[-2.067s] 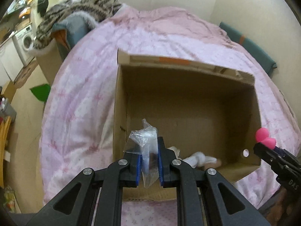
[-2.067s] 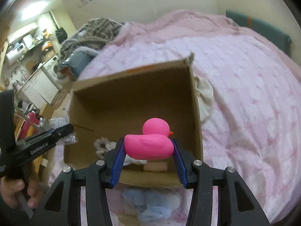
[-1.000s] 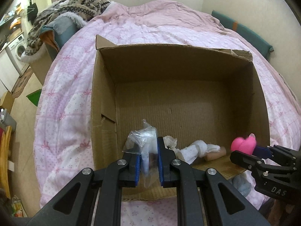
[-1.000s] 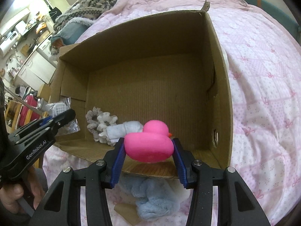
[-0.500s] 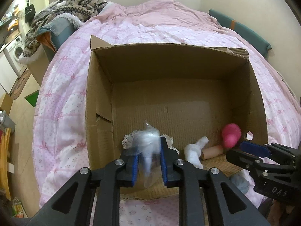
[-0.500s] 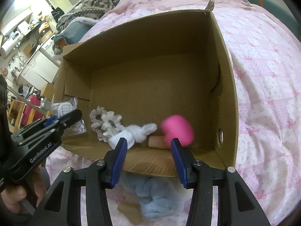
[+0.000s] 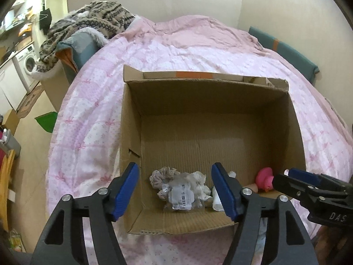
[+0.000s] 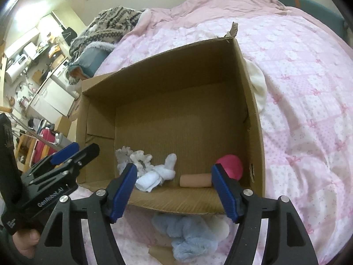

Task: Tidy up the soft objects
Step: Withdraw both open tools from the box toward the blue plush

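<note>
An open cardboard box sits on a pink bedspread. In it lie a clear plastic packet, a grey scrunchie, white socks, a beige tube and a pink rubber duck. My left gripper is open and empty above the packet. My right gripper is open and empty above the box's near wall. A blue fluffy item lies on the bed in front of the box.
A patterned blanket pile lies at the bed's far left. A white cloth lies beside the box's right wall. A teal headboard cushion is at the far right. Kitchen units and a washing machine stand on the left.
My left gripper opened and the plastic packet fell into the box. My right gripper opened and the pink duck dropped into the box's right corner. Both grippers pulled back and up.
</note>
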{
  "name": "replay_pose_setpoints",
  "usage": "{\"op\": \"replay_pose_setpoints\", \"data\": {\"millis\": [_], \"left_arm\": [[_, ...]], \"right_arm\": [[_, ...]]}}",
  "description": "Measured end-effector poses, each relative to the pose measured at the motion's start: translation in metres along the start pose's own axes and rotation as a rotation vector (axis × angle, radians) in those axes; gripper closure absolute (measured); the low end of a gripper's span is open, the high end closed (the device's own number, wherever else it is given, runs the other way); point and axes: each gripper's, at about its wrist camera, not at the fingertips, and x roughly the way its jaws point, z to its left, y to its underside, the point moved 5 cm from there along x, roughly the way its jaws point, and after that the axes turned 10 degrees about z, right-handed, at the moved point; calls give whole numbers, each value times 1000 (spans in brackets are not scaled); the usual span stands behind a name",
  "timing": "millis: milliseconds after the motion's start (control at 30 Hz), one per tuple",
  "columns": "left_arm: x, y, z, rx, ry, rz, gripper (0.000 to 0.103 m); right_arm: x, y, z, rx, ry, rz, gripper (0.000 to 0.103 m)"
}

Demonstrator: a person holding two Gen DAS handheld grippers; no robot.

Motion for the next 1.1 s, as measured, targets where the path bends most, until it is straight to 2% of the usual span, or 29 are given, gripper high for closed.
{"op": "replay_pose_setpoints", "data": {"millis": [100, 400, 1100], "left_arm": [[-3, 1, 2, -10, -10, 13, 35], [-23, 11, 3, -2, -34, -14, 35], [-42, 75, 15, -95, -24, 62, 35]], "right_arm": [[-4, 1, 1, 1, 2, -10, 29], [-20, 12, 2, 2, 18, -36, 29], [-44, 58, -22, 112, 13, -28, 29]]}}
